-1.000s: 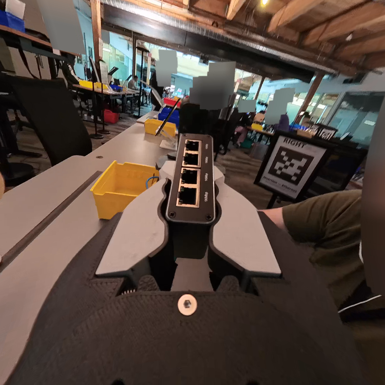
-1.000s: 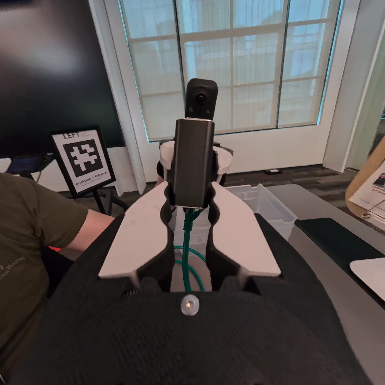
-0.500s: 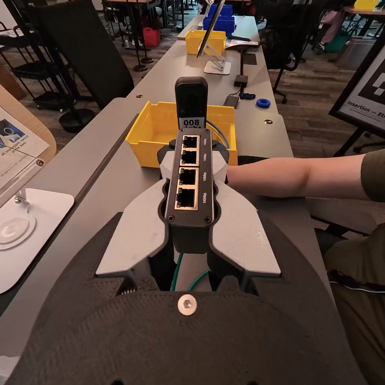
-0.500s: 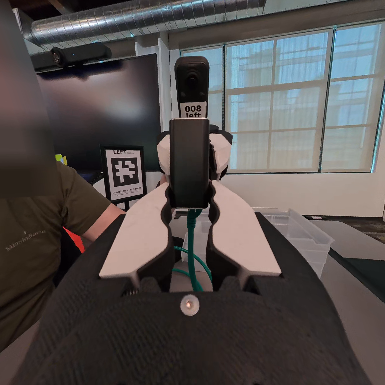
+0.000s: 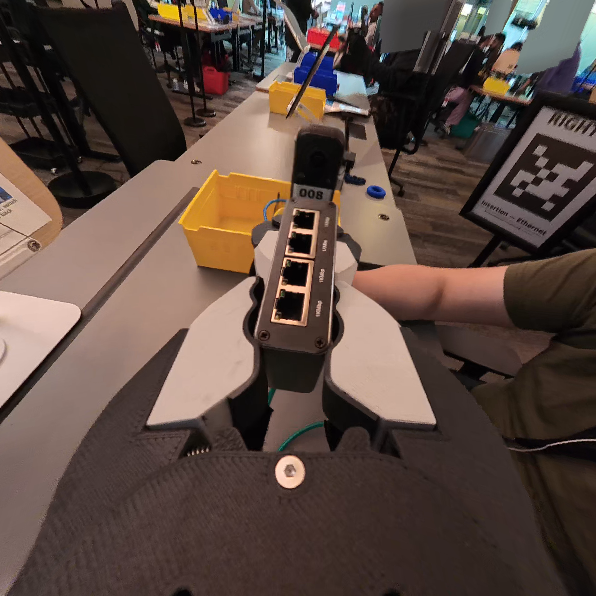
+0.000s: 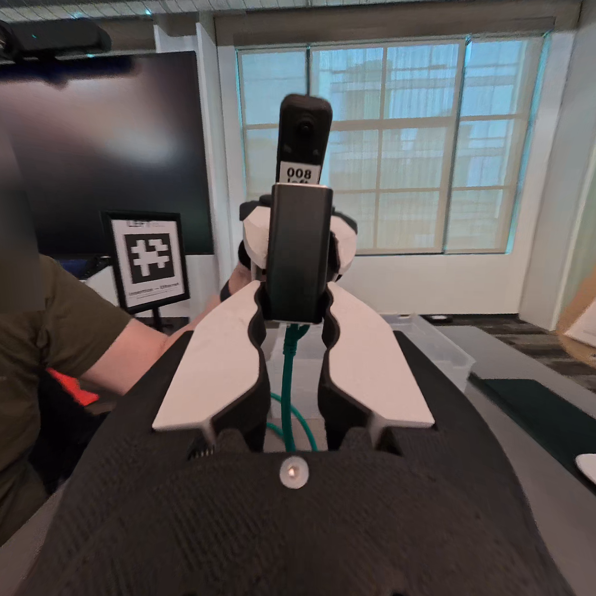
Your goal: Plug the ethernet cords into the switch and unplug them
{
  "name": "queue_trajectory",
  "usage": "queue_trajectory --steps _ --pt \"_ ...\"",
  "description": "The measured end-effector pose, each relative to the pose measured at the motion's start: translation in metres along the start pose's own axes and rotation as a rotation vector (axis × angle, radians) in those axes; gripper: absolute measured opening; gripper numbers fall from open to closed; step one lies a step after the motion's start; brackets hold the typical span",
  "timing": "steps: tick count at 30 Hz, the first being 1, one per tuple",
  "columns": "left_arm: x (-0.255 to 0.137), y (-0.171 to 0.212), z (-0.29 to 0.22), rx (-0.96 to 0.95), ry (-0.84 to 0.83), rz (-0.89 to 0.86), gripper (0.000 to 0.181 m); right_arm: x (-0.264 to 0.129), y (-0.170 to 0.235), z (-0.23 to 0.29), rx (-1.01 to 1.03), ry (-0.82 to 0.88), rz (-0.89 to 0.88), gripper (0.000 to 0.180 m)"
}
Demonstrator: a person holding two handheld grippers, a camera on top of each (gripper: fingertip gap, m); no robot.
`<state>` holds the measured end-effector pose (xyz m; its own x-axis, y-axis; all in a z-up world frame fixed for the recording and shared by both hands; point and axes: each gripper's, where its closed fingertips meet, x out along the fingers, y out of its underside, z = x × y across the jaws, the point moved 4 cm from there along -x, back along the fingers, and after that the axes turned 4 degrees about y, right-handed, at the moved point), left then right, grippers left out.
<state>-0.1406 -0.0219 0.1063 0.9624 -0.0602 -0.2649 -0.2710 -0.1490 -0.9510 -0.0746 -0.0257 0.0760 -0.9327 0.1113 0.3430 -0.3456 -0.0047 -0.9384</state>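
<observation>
Between both grippers, above grey table (image 5: 135,309): black metal switch (image 5: 295,280), long axis running from one gripper to other, four empty ports on one face. Left gripper (image 5: 292,319) pinches near end, right gripper (image 6: 295,303) clamps opposite end. Green cord (image 6: 288,380) plugged underneath. Yellow plastic bin (image 5: 222,225) beyond.

A black switch (image 5: 295,283) was held clamped between the left gripper (image 5: 293,309) fingers (image 5: 222,342) above a grey table (image 5: 135,309), four ports up, all seen vacant. The right gripper (image 5: 304,254) was clamped on its far end. A green cord (image 5: 298,433) was glimpsed below; a yellow bin (image 5: 225,232) w/ blue wire (image 5: 269,208) sat behind.
</observation>
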Motion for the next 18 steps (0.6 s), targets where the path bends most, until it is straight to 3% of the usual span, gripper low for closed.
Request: queue_trajectory --steps 3,14,16,18 --pt "-0.004 -0.004 -0.001 -0.031 0.058 -0.053 0.045 0.001 -0.016 0.007 -0.159 0.101 -0.004 0.032" --pt "0.007 -0.016 0.003 -0.29 0.253 -0.26 0.101 0.0 -0.046 0.023 -0.995 0.5 0.304 0.032" --pt "0.008 -0.016 0.0 -0.317 0.302 -0.27 0.101 -0.002 -0.052 0.027 -1.148 0.556 0.345 0.032" --pt "0.011 -0.018 -0.007 -0.361 0.384 -0.29 0.086 -0.005 -0.058 0.03 -1.314 0.631 0.376 0.032"
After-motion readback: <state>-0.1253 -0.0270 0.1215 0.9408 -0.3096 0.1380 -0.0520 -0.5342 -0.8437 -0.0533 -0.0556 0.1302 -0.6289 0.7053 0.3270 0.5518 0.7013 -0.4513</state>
